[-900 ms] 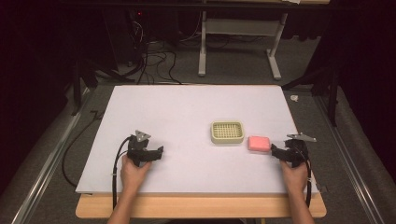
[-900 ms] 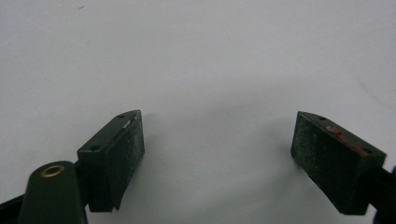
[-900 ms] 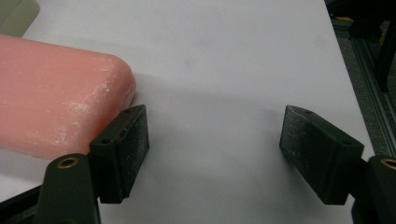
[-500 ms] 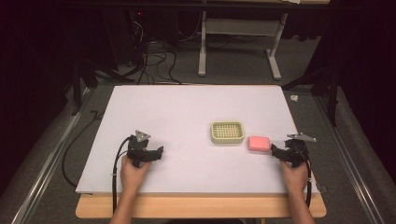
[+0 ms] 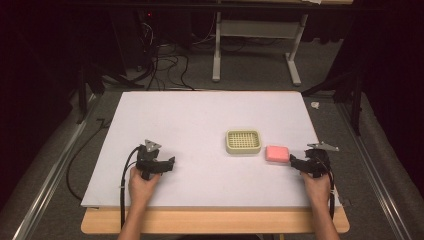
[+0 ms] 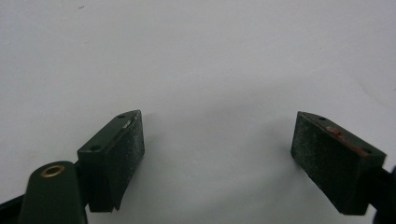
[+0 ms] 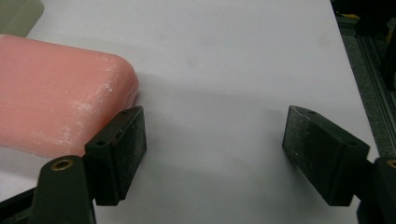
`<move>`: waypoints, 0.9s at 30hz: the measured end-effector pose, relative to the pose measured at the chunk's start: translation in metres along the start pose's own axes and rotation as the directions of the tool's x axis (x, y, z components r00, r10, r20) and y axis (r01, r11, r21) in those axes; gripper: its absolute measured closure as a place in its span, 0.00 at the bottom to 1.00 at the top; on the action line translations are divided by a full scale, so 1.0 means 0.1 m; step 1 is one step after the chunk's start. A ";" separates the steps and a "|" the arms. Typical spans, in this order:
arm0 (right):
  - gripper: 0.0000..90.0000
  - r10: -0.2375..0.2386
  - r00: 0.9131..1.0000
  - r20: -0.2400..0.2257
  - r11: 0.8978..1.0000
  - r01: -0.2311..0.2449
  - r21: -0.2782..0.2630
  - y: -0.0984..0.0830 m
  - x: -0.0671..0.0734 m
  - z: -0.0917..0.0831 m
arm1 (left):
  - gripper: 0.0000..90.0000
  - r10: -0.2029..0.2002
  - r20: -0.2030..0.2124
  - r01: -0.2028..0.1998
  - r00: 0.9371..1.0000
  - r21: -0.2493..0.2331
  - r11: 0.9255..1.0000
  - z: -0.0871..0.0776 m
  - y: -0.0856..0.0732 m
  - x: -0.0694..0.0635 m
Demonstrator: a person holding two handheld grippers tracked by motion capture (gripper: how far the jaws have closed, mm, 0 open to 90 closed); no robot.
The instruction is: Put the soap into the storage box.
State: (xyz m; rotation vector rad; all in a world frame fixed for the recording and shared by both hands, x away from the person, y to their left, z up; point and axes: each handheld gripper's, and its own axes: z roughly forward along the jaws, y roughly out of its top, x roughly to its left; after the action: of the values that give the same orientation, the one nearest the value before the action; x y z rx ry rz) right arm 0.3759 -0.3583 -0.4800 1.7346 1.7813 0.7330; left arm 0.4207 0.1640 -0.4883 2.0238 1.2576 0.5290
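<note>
A pink bar of soap [image 5: 277, 153] lies on the white table top [image 5: 200, 125], just right of a pale green slotted soap dish [image 5: 243, 141]. My right gripper [image 5: 295, 162] rests at the table's right side, open, its tips close to the soap's right end. In the right gripper view the soap [image 7: 56, 107] lies left of the left jaw, outside the gap of my right gripper [image 7: 215, 140]. My left gripper [image 5: 170, 164] sits on the table's left half, open, over bare surface, as the left gripper view also shows between its tips [image 6: 217, 140].
The wooden front edge [image 5: 215, 220] of the table runs below both hands. Cables [image 5: 125, 185] trail from the left gripper off the front. A table frame's legs [image 5: 295, 55] and floor cables stand beyond the far edge. The table's right edge [image 7: 348, 60] is near the right gripper.
</note>
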 end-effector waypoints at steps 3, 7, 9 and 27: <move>0.29 -0.010 1.000 0.005 1.000 0.010 0.005 0.00 -0.01 -0.02 | 0.20 0.000 0.000 0.000 1.000 0.000 1.000 0.00 0.00 0.00; 0.27 -0.003 1.000 0.002 1.000 0.003 -0.002 -0.02 -0.05 -0.06 | 0.20 0.000 0.000 0.000 1.000 0.000 1.000 0.00 0.00 0.00; 0.26 0.007 1.000 -0.007 1.000 -0.007 -0.010 -0.04 -0.08 -0.09 | 0.20 0.000 0.000 0.000 1.000 0.000 1.000 0.00 0.00 0.00; 0.22 0.020 0.995 -0.096 0.997 -0.027 -0.071 -0.14 0.02 -0.38 | 0.20 0.000 0.000 0.000 1.000 0.000 1.000 0.00 0.00 0.00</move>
State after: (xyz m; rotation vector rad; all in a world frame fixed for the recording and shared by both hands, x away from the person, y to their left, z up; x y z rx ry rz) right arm 0.3389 -0.3571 -0.4628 1.7012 1.7767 0.8921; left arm 0.4207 0.1640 -0.4883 2.0239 1.2578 0.5287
